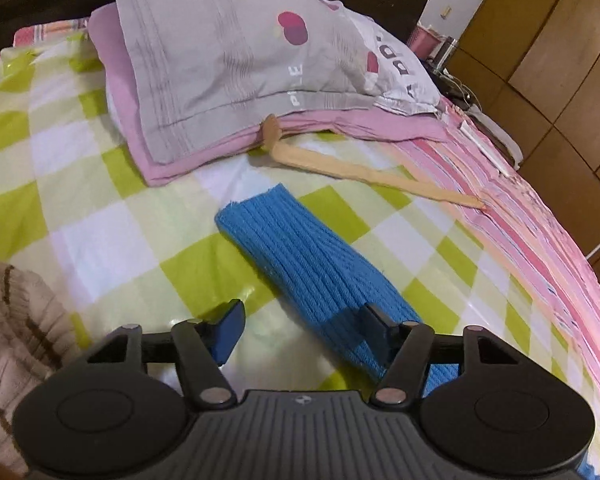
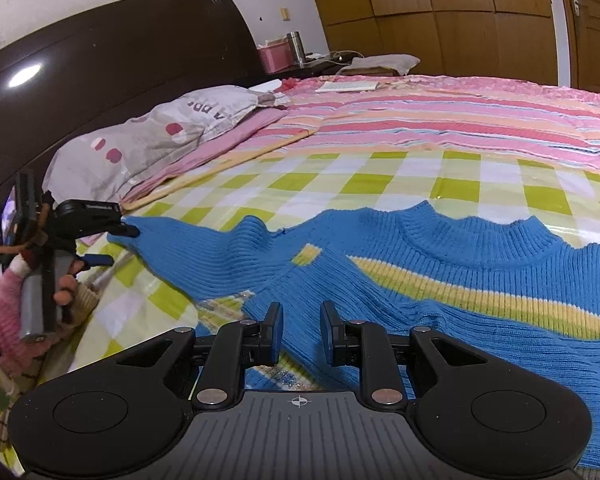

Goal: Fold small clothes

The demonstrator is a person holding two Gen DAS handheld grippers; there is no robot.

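The left tool hangs half open over the sleeve, gripping nothing; the right tool, jaws narrowly parted and empty, hovers above the blue ribbed sweater spread flat on the bed's glossy checked sheet. Soft, limp and light knit; best pinched at cuff or hem

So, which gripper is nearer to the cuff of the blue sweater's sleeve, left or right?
Left. The left gripper is at the sleeve cuff, one finger over it. The right gripper hovers over the sweater body, well away from the cuff.
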